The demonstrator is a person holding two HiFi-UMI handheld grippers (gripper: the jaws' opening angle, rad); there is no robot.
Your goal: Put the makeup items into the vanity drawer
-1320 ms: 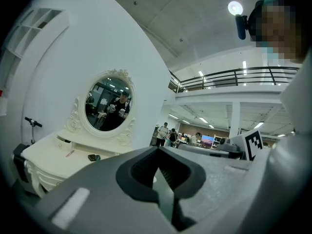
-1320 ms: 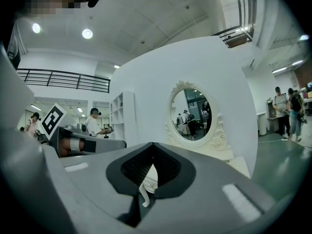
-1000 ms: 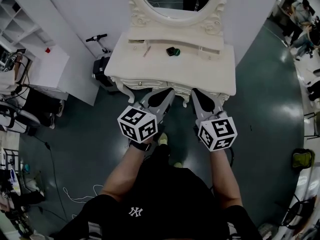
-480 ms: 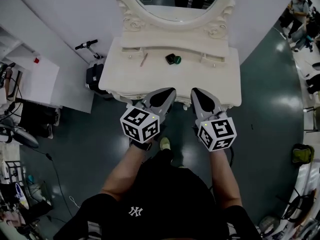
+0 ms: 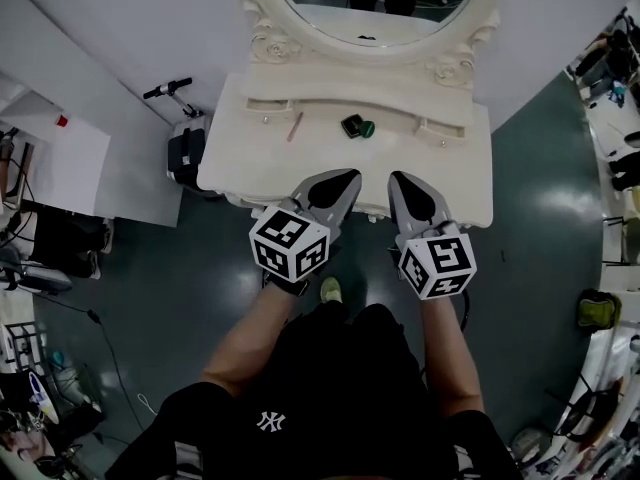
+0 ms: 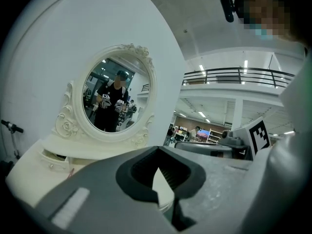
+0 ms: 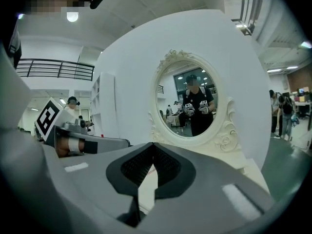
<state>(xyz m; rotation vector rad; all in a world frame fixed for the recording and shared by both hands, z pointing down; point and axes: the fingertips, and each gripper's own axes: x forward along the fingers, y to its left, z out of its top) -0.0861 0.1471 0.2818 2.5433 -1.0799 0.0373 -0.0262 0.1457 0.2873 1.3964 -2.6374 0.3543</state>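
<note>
Head view: closed tools (image 5: 350,174) (image 5: 397,177) before vanity (image 5: 250,150)

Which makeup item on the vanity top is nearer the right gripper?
The squat black-and-green container; the thin pink stick lies further left, beyond it.

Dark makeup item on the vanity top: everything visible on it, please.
The dark makeup item is small and blocky, black with a green end at its right. It lies on the cream vanity top, near the back ledge, right of a thin pink pencil and apart from it. Only that top touches it.
</note>
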